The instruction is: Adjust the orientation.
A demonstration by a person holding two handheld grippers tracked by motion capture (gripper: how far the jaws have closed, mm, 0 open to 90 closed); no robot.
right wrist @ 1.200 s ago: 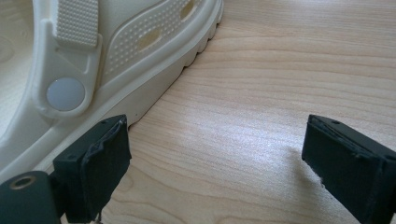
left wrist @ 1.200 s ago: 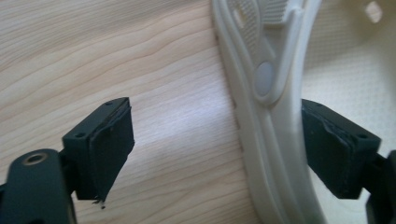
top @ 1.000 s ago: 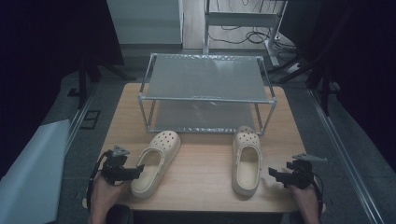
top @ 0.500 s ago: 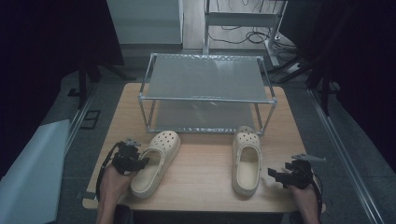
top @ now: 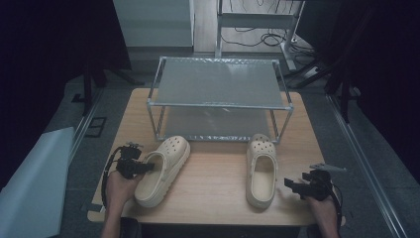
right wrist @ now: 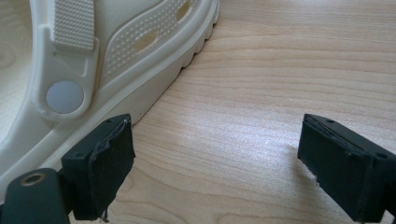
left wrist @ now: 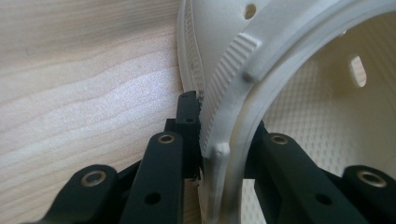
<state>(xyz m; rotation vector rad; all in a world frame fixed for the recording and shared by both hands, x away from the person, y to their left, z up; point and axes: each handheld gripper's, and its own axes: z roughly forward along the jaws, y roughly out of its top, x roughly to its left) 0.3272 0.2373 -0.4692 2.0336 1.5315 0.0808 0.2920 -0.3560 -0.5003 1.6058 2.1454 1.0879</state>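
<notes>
Left gripper [top: 148,167] is clamping its black jaws on the side wall of the cream perforated foam clog [top: 163,169] lying at the wooden table's [top: 218,173] left front. Right gripper [top: 292,184] is hovering with jaws spread wide just beside the second cream clog [top: 261,170], in front of the metal two-tier rack [top: 218,82].

Your left tool [top: 140,166] is matte black all over, with flat linkage arms [left wrist: 159,182] studded with ringed metal rivets [left wrist: 166,138]. A black cable [top: 107,171] loops off it. Your right tool [top: 297,186] matches: black, with blocky pads [right wrist: 109,163] frayed at the edges and a grey three-cornered plate [top: 328,168] on top.
</notes>
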